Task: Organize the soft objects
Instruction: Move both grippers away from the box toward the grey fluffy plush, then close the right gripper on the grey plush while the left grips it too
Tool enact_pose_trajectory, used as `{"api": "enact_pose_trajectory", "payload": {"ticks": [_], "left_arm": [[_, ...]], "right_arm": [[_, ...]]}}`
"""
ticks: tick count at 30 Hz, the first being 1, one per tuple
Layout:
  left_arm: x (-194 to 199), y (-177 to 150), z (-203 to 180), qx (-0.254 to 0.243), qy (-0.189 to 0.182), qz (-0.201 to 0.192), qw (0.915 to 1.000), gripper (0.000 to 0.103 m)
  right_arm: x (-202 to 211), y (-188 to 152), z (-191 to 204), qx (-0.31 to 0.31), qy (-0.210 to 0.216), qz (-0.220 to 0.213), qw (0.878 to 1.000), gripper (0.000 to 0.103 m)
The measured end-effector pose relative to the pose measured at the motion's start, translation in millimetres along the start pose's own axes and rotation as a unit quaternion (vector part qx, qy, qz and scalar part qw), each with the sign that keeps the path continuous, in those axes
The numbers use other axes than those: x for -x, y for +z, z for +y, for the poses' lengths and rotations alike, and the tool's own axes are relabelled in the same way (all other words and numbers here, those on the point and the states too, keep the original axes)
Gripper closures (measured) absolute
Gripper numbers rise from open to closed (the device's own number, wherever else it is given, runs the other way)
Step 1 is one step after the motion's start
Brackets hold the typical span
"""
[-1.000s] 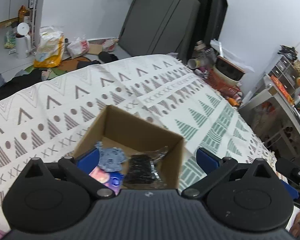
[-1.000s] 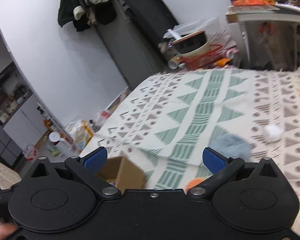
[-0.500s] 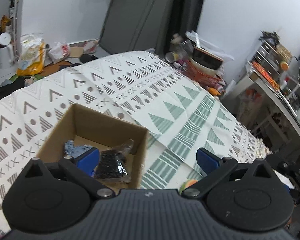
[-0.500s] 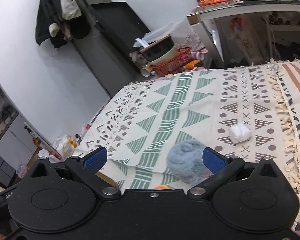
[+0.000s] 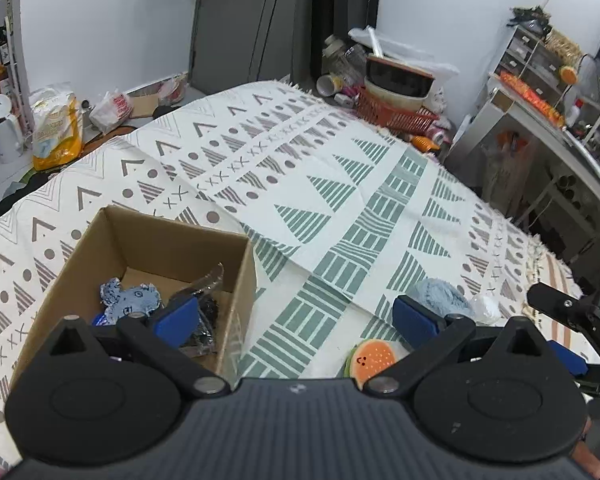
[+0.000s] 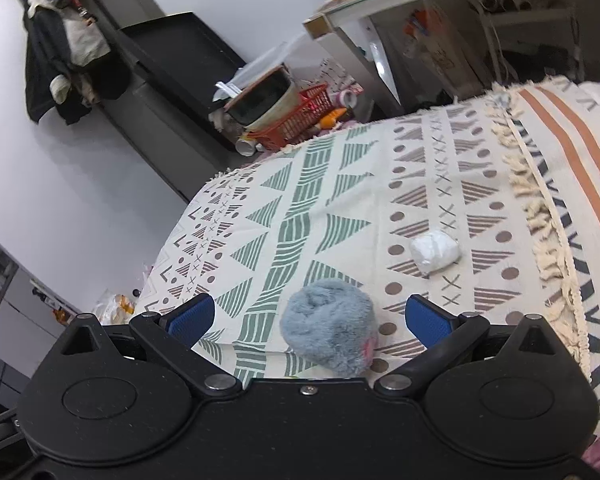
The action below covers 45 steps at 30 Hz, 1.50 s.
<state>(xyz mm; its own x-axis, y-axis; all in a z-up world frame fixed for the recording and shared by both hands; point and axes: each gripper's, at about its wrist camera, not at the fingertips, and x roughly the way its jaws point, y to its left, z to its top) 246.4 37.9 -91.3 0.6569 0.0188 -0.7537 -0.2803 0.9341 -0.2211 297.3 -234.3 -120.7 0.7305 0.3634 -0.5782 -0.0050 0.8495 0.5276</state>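
The left gripper (image 5: 296, 316) hangs over the patterned blanket (image 5: 340, 200) on a bed, jaws spread wide and holding nothing. Under its left finger sits an open cardboard box (image 5: 140, 248), near the blanket's left edge, with a blue cloth (image 5: 130, 298) and a dark bagged item (image 5: 204, 312) inside. Between the box and the soft things on the right lies a bare strip of blanket.

The right gripper (image 6: 306, 318) also has its jaws wide apart and empty, with a grey fluffy ball (image 6: 328, 330) lying between them, not touched by either finger. A white wad (image 6: 434, 250) lies farther out, near the fringed edge (image 6: 540, 216), with open blanket around it.

Only the left wrist view shows the box and an orange-and-green round toy (image 5: 370, 360) close to the gripper body, beside the grey ball. Only the right wrist view shows the fringe and the striped cloth (image 6: 580, 152) beyond it.
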Motion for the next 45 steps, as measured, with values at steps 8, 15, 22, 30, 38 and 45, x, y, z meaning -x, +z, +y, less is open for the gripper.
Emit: {"api": "enact_pose_trajectory", "payload": {"ticks": [8,15,22,30,38,45], "left_arm": [[-15.7,1.3,-31.3,-0.028,0.008,0.018,0.9994,0.001],[-32.8,3.9,-55.7,-0.026,-0.013,0.028,0.9992,0.001],[-49.2,9.1,-77.6,-0.035,-0.027,0.029,0.9986,0.002],[-71.7,11.3,-95.0,-0.028,-0.032,0.043,0.9982,0.004],[-89.7,13.2,-107.4,-0.03,-0.035,0.055,0.9974,0.028],[-103.8,8.8,-112.9,-0.014,-0.044,0.075,0.9961,0.042]], "right_arm": [[-9.1,4.3,-18.1,-0.03,0.008,0.019,0.999,0.0],[-20.0,8.8,-32.6,-0.056,0.019,0.023,0.998,0.001],[-34.8,12.8,-51.7,-0.095,0.019,0.031,0.995,0.012],[-59.0,11.7,-70.3,-0.144,0.029,0.061,0.987,0.033],[-83.5,6.6,-80.4,-0.186,0.047,0.104,0.976,0.054],[-91.7,-1.0,-90.4,-0.207,0.039,0.133,0.968,0.066]]}}
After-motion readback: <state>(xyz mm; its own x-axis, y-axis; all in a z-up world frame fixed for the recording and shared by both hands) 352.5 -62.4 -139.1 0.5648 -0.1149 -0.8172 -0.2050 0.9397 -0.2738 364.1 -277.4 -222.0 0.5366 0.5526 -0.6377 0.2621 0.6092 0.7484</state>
